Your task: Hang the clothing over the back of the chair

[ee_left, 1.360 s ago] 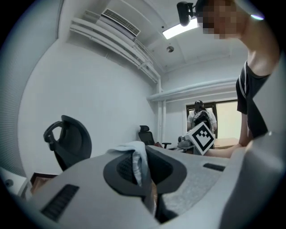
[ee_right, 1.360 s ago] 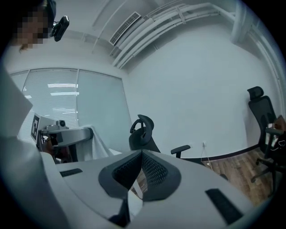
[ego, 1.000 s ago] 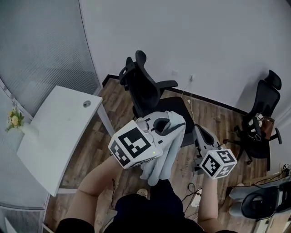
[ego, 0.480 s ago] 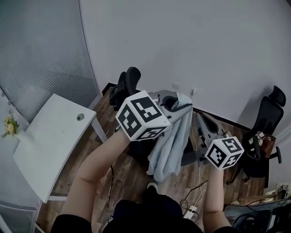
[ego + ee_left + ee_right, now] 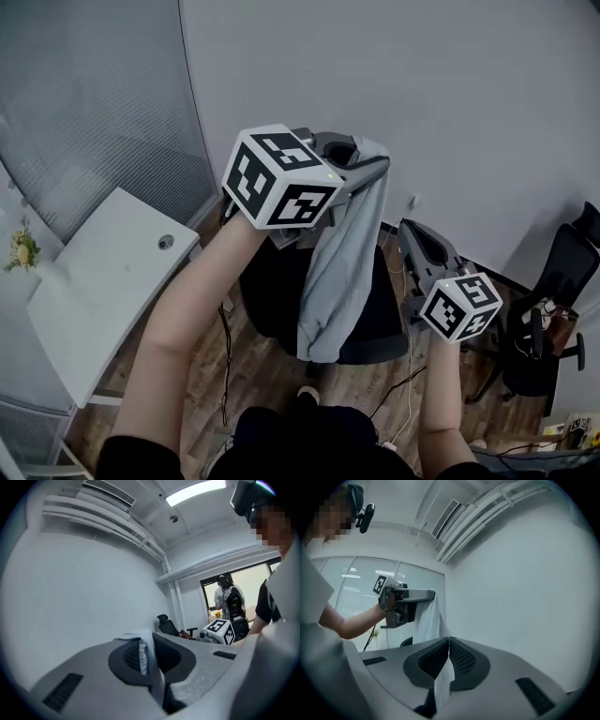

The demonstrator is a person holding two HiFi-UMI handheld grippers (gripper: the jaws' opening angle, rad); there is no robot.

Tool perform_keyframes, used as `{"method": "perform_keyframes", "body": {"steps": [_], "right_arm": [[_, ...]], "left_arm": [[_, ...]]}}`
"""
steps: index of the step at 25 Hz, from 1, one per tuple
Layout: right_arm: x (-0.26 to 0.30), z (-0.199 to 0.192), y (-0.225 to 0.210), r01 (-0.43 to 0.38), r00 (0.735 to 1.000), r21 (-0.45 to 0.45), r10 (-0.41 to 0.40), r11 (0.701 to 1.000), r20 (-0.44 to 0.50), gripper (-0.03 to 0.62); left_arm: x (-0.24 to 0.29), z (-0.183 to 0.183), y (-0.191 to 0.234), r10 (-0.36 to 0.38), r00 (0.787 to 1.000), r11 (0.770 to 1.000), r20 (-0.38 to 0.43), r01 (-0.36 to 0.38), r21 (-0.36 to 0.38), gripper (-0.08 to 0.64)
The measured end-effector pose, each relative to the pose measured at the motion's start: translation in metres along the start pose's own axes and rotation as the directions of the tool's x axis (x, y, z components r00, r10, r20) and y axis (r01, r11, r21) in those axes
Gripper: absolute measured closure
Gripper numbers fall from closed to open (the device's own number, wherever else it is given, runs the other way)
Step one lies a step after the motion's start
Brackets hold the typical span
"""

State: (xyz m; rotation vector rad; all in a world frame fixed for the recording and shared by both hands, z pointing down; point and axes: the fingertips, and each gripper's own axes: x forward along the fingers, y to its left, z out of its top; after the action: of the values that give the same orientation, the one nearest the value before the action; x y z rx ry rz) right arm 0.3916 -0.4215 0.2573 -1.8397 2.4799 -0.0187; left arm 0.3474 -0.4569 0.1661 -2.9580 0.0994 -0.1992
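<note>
A light grey-blue piece of clothing (image 5: 337, 262) hangs from my left gripper (image 5: 361, 155), which is raised high and shut on the top edge. In the left gripper view the clothing (image 5: 142, 658) is pinched between the shut jaws of the left gripper (image 5: 149, 641). My right gripper (image 5: 410, 232) is lower and to the right. In the right gripper view the right gripper (image 5: 449, 640) is shut on a fold of the clothing (image 5: 443, 681). The black office chair (image 5: 270, 298) stands under and behind the hanging clothing, its back mostly hidden by my left gripper's cube.
A white table (image 5: 103, 281) with a small flower vase (image 5: 21, 248) stands at the left. A second black chair (image 5: 553, 309) is at the right, and cables (image 5: 403, 384) lie on the wooden floor. A grey wall is close ahead. A person (image 5: 227, 599) stands far off.
Both grippers have risen and moved forward with the clothing, the left one higher. The clothing now hangs stretched out over the black chair.
</note>
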Motion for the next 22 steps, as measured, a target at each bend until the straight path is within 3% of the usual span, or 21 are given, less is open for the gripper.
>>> {"method": "perform_keyframes", "body": {"steps": [11, 22], "right_arm": [[0.047, -0.015, -0.002, -0.127, 0.992, 0.027, 0.128, 0.992, -0.024, 0.563], [0.077, -0.022, 0.031, -0.159, 0.986, 0.037, 0.160, 0.987, -0.049, 0.563]], "left_arm": [[-0.039, 0.030, 0.100, 0.248, 0.969, 0.969, 0.000, -0.248, -0.009, 0.543], [-0.153, 0.076, 0.161, 0.432, 0.897, 0.901, 0.095, -0.433, -0.006, 0.543]]}}
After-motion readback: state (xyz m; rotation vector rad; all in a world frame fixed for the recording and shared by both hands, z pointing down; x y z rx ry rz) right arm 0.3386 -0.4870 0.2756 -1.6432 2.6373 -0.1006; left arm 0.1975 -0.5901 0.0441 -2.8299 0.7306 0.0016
